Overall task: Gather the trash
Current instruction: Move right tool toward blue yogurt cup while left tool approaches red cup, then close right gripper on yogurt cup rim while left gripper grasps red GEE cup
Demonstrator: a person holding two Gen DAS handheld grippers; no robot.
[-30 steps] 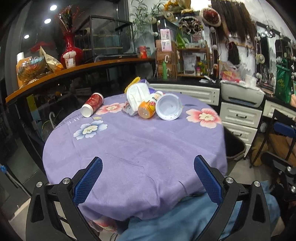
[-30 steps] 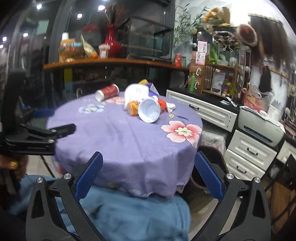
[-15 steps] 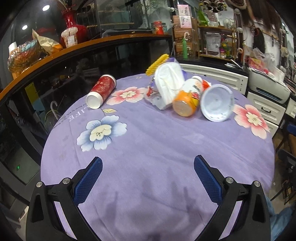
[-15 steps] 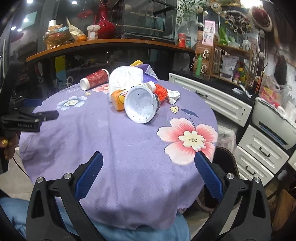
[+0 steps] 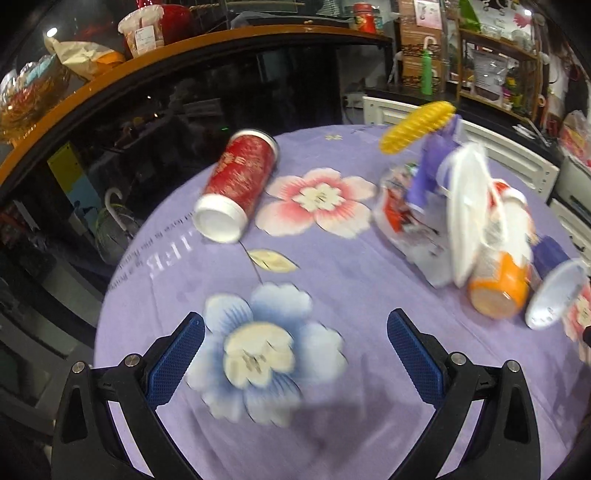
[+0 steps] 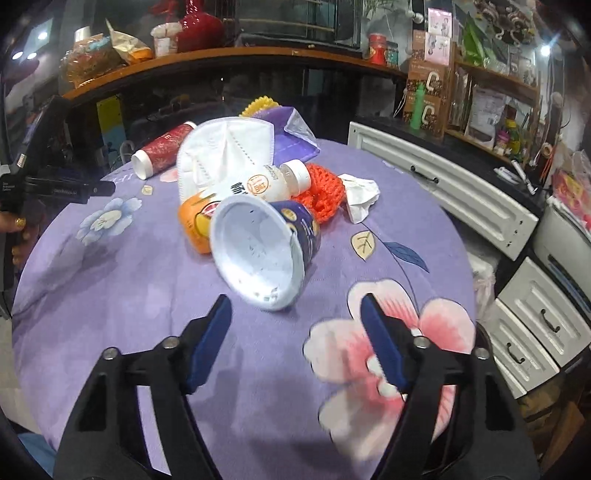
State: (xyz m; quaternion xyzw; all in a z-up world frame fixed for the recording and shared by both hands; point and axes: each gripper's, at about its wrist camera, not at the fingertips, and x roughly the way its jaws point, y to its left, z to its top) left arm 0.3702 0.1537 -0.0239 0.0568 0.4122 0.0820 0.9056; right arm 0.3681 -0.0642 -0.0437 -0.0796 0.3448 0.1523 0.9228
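Trash lies piled on a round table with a purple flowered cloth [image 5: 332,424] [image 6: 110,295]. A red cup [image 5: 240,181] [image 6: 162,149] lies on its side, apart at the left. The pile holds a white face mask [image 6: 229,147], an orange-and-white bottle [image 6: 258,188] [image 5: 498,280], a dark blue paper cup [image 6: 262,251] tipped mouth toward me, an orange knit piece [image 6: 325,192], a crumpled tissue [image 6: 360,195], a purple bag [image 6: 291,129] and a yellow spiky ball [image 5: 417,127]. My left gripper [image 5: 295,332] is open over the blue flower. My right gripper [image 6: 295,310] is closing just short of the blue cup, nothing between its pads.
A curved wooden counter [image 5: 147,62] with a red vase [image 6: 199,33] and snack bags rings the far side. White drawers [image 6: 461,199] and cluttered shelves [image 6: 480,92] stand to the right. The left gripper [image 6: 66,188] and a hand show at the left of the right wrist view.
Both grippers moved in over the table toward the trash. The left swung toward the red cup and blue flower. The right neared the blue cup and its jaws narrowed.
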